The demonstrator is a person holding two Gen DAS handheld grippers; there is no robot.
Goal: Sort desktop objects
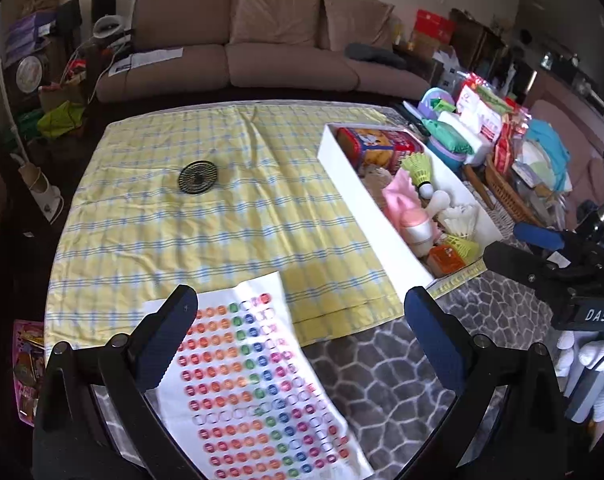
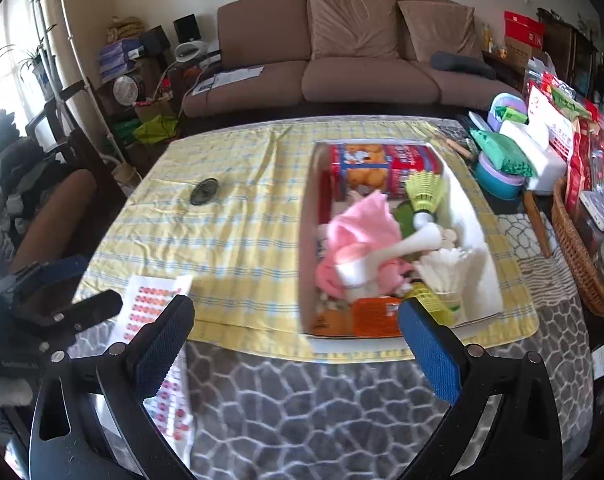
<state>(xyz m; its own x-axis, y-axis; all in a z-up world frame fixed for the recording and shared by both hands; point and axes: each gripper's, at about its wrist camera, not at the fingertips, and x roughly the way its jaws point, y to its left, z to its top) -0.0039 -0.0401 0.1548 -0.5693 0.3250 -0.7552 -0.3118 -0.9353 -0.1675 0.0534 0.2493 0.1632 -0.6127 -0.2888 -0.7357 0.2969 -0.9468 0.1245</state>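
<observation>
A brown sofa [image 1: 238, 52] is standing behind the bench [image 1: 381, 380]. "DAS" is showing on the right tongs [image 2: 296, 344]; both tongs, left tongs [image 1: 300, 336] included, are gaping empty. One sticker sheet [image 1: 258, 380] is lying near-left, one black disc [image 1: 198, 177] far-left, one white box [image 1: 365, 216] holding three shuttlecocks right.

Only thing I could actually read was "DAS" in pale letters on the black body of the right hand-held gripper [image 1: 535, 254], seen from the left wrist view. The red tin [image 2: 385, 170] and the snack packets [image 2: 581, 148] had print too, but way too blurry.
</observation>
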